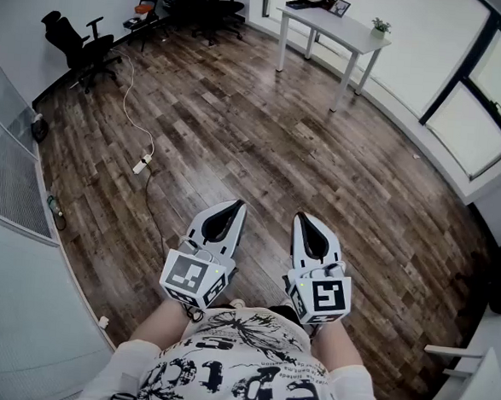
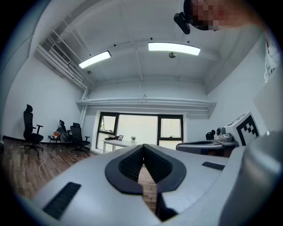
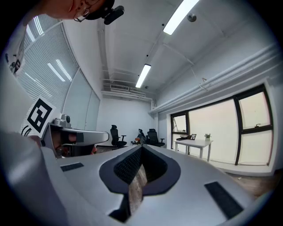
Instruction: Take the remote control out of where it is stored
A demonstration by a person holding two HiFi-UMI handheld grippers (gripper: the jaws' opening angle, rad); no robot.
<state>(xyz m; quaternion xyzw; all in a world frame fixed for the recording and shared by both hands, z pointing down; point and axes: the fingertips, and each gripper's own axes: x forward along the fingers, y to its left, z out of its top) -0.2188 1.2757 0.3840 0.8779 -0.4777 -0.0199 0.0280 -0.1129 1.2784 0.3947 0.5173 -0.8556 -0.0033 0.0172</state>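
Note:
No remote control shows in any view. In the head view both grippers are held side by side in front of the person's waist, above a wooden floor. My left gripper [image 1: 236, 204] has its jaws together at the tips with nothing between them, and the left gripper view shows its tips [image 2: 143, 146] meeting. My right gripper [image 1: 303, 216] is also shut and empty, its tips [image 3: 141, 147] touching in the right gripper view. Both point forward across the room.
A white table [image 1: 327, 21] with a small plant and a picture frame stands by the windows far ahead. Black office chairs [image 1: 82, 45] stand at the far left. A white power strip [image 1: 141, 163] and its cable lie on the floor. Glass partition [image 1: 12, 178] runs along the left.

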